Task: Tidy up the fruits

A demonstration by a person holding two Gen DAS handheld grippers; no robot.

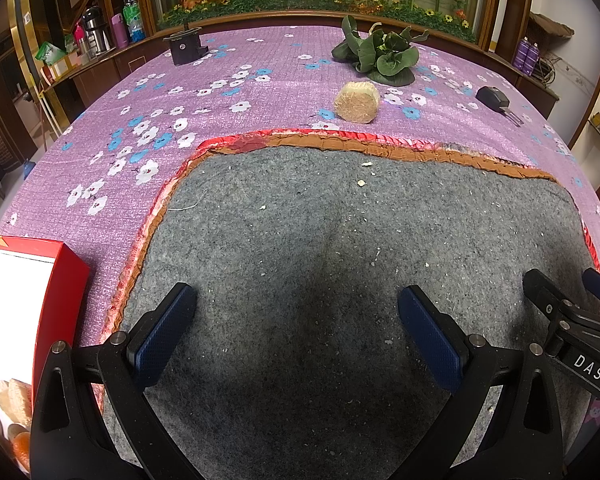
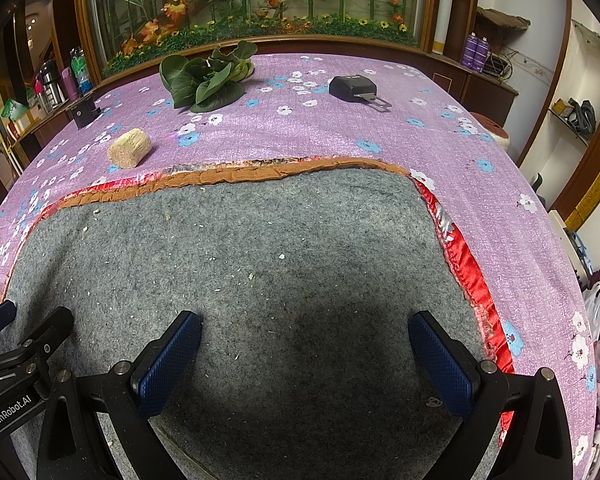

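Left wrist view: your left tool [image 1: 296, 332] hovers over the grey felt mat [image 1: 340, 240], jaws wide apart, nothing held. The red box [image 1: 56, 280] sits at the bench's near-left edge; orange-and-pale pieces inside [image 1: 14, 400] look like fruit, though that corner is washed out. A foam-netted round item [image 1: 357, 102], possibly a wrapped fruit, lies past the mat's far edge, near the greens [image 1: 384, 56].

Right wrist view: your right tool [image 2: 304, 356] is also spread and empty above the mat. The netted item [image 2: 129, 153] is far-left, the black key fob [image 2: 354, 86] far-right. Approach the netted item low, straddle it, squeeze gently.
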